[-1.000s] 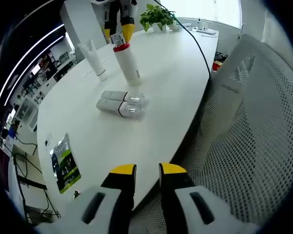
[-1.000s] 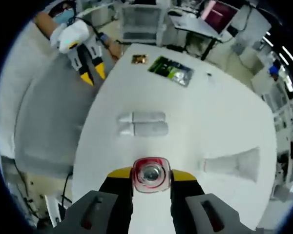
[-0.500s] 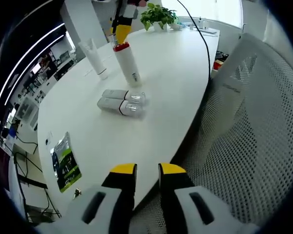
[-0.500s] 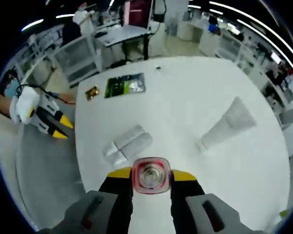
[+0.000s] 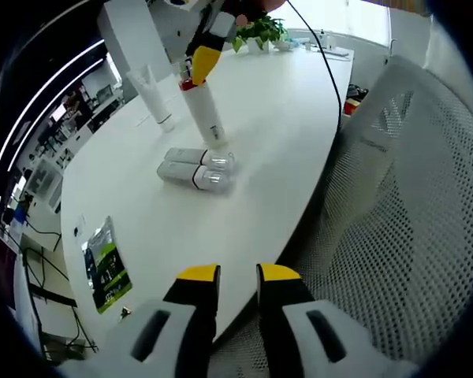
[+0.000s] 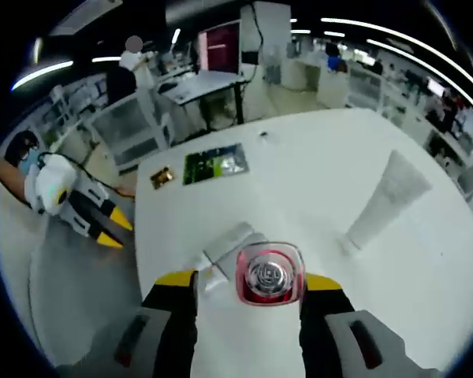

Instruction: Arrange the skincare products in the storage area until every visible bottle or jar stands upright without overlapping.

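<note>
A white bottle with a red collar [image 5: 206, 116] stands tilted on the white table [image 5: 268, 118]. My right gripper [image 5: 199, 64] is shut on its cap from above. In the right gripper view the round silver-and-red cap [image 6: 269, 274] sits between the jaws of my right gripper [image 6: 252, 280]. Two small white bottles [image 5: 195, 168] [image 6: 230, 239] lie side by side just in front of it. A white tube [image 5: 152, 93] [image 6: 391, 195] stands on its cap farther back. My left gripper [image 5: 238, 274] [image 6: 110, 227] hovers off the table's near edge, jaws slightly apart and holding nothing.
A green packet [image 5: 106, 264] [image 6: 213, 163] lies near the table edge, with a small gold item [image 6: 162, 177] beside it. A mesh chair [image 5: 402, 197] stands against the table on the right. A black cable [image 5: 319, 71] and a potted plant [image 5: 256, 26] are at the far end.
The right gripper has leaned over with the bottle, whose top now tilts more. The right gripper view has swung. My left gripper has stayed in place.
</note>
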A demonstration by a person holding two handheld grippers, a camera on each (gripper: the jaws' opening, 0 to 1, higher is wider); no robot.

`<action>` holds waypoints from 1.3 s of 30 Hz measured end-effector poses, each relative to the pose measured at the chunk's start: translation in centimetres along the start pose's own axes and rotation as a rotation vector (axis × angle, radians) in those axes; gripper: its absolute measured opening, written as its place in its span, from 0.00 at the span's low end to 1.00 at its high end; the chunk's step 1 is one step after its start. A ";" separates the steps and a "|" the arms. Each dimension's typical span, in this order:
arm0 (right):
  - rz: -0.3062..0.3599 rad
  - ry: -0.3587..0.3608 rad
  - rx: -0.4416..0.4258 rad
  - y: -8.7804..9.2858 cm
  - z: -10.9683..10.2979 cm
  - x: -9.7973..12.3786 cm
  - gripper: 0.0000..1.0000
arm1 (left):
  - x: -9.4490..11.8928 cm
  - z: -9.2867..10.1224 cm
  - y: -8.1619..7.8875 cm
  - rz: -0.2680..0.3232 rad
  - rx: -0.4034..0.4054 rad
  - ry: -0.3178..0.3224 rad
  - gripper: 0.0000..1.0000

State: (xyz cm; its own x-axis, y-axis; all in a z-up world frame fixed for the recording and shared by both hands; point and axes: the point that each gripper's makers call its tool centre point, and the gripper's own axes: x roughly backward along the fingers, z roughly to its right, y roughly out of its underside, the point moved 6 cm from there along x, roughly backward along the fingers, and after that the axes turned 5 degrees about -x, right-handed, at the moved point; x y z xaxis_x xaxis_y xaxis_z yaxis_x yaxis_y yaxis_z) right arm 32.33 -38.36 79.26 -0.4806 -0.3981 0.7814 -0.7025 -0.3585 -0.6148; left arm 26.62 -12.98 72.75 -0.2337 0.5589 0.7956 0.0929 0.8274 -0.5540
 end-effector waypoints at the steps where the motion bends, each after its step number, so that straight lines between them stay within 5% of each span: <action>1: 0.000 -0.002 0.009 0.2 0.1 -0.2 0.50 | 0.0 0.0 0.0 0.000 0.000 0.000 0.14; 5: 0.059 0.052 0.082 0.6 1.0 -1.0 0.39 | 0.0 0.0 0.0 0.001 -0.001 0.002 0.14; 10: 0.115 0.132 0.012 0.4 1.0 -1.5 0.27 | 0.0 0.0 -0.1 0.006 0.000 0.003 0.14; 17: 0.224 0.311 -0.196 0.8 -0.3 -1.5 0.24 | 0.0 0.1 0.0 0.000 -0.006 0.005 0.15; 22: 0.248 0.379 -0.230 1.0 -1.2 -1.8 0.25 | 0.0 0.1 0.0 0.006 -0.008 0.001 0.15; 29: 0.224 0.288 -0.280 1.7 -0.6 -2.0 0.28 | -0.1 0.2 0.0 0.005 -0.007 0.012 0.15; 34: 0.222 0.193 -0.275 2.4 -0.4 -2.3 0.46 | -0.1 0.3 0.0 0.003 -0.006 0.017 0.15; 38: 0.222 0.123 -0.083 2.3 0.6 -2.0 0.52 | -0.1 0.3 0.1 0.001 -0.006 0.023 0.15; 39: 0.249 0.096 0.032 1.8 0.8 -2.0 0.55 | -0.1 0.3 0.1 0.001 -0.006 0.023 0.15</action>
State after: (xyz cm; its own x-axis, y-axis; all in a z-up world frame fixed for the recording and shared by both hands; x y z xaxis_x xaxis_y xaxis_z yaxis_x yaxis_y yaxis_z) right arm 32.41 -38.85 76.47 -0.6853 -0.3956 0.6115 -0.5405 -0.2865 -0.7910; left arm 26.35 -13.03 72.54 -0.2111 0.5605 0.8008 0.0989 0.8273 -0.5530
